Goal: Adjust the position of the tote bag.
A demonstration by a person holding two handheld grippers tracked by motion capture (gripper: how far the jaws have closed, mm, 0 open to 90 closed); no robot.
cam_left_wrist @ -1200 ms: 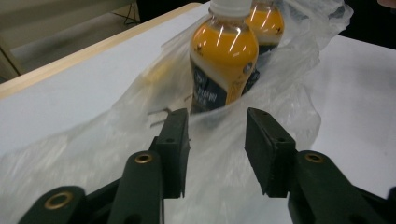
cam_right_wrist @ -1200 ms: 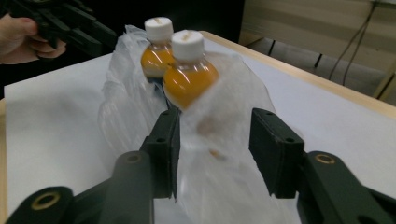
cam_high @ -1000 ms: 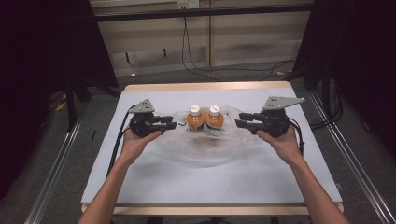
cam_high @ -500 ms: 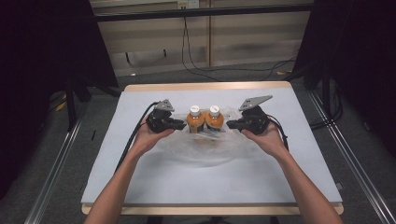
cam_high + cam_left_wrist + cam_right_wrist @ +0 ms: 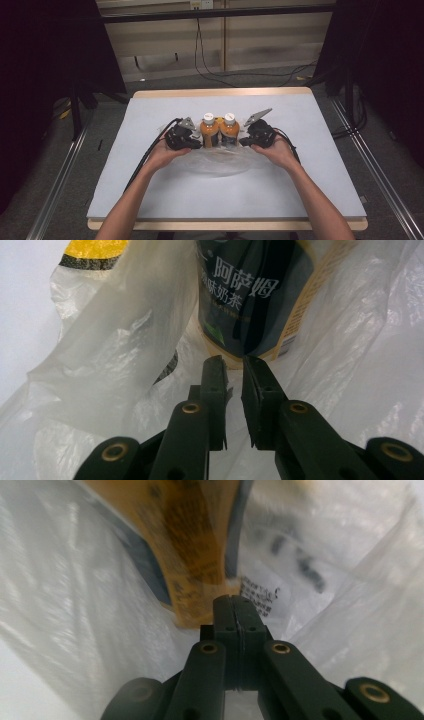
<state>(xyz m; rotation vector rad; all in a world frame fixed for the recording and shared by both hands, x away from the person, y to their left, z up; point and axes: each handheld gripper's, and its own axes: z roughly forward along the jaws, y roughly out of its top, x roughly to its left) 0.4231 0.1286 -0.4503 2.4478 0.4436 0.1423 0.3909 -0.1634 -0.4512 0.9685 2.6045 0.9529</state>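
Two orange bottles with white caps, one (image 5: 210,133) and the other (image 5: 230,131), stand side by side inside a clear plastic bag (image 5: 220,162) on the white table (image 5: 150,195). My left gripper (image 5: 197,142) is against the bag's left side. In the left gripper view its jaws (image 5: 234,365) have just been closing and keep a narrow gap on the bag's film (image 5: 100,365), below a bottle's dark label (image 5: 250,295). My right gripper (image 5: 242,141) is at the bag's right side. Its jaws (image 5: 234,602) meet with no gap, amid film (image 5: 360,605) below an orange label (image 5: 200,540); pinched film cannot be made out.
The table's wooden edge (image 5: 220,92) runs along the back. Metal rails (image 5: 60,175) flank the table on the floor. Cables (image 5: 210,75) lie on the floor behind it, and dark curtains (image 5: 45,60) stand at both sides.
Both hands have come inward and down until the grippers sit against the bag beside the bottles. Both pairs of jaws have narrowed.
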